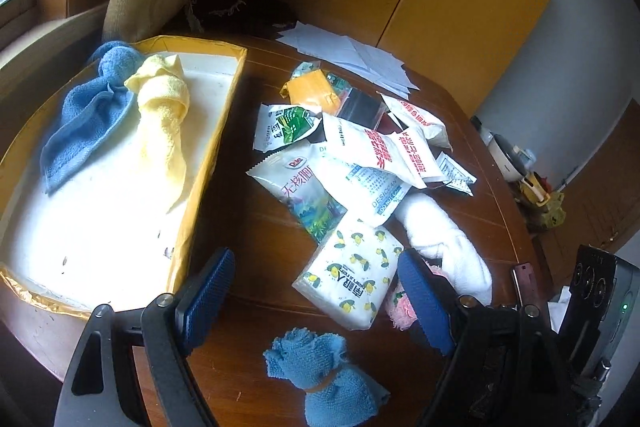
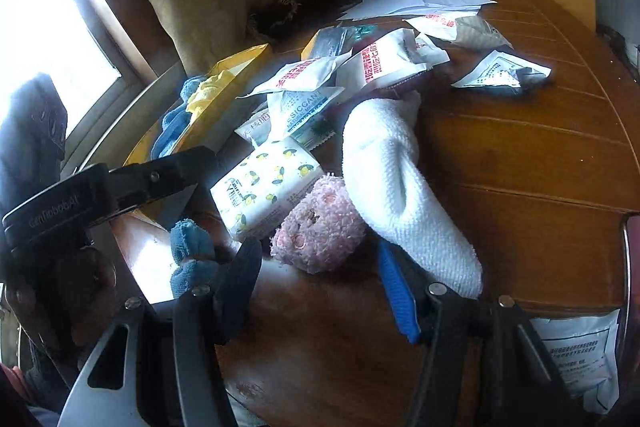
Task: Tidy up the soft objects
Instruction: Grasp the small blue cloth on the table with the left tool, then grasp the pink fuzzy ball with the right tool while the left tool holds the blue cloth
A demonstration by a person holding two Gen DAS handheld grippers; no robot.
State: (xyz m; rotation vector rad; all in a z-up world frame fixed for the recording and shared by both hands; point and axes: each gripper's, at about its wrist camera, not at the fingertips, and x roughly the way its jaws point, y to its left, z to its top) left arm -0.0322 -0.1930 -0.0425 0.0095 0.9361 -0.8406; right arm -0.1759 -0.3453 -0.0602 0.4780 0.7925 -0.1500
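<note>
Reaching for the pink plush toy (image 2: 318, 227) with your right gripper (image 2: 320, 291), fingers apart and empty, you risk snagging the white rolled towel (image 2: 396, 187) touching it, or nudging the tissue pack (image 2: 264, 183) beside it. Your left gripper (image 1: 316, 291), also apart, hovers over the bench (image 1: 256, 227) near the small blue cloth (image 1: 320, 371); the tray (image 1: 208, 147) already holds a blue towel (image 1: 88, 111) and a yellow towel (image 1: 164, 107).
</note>
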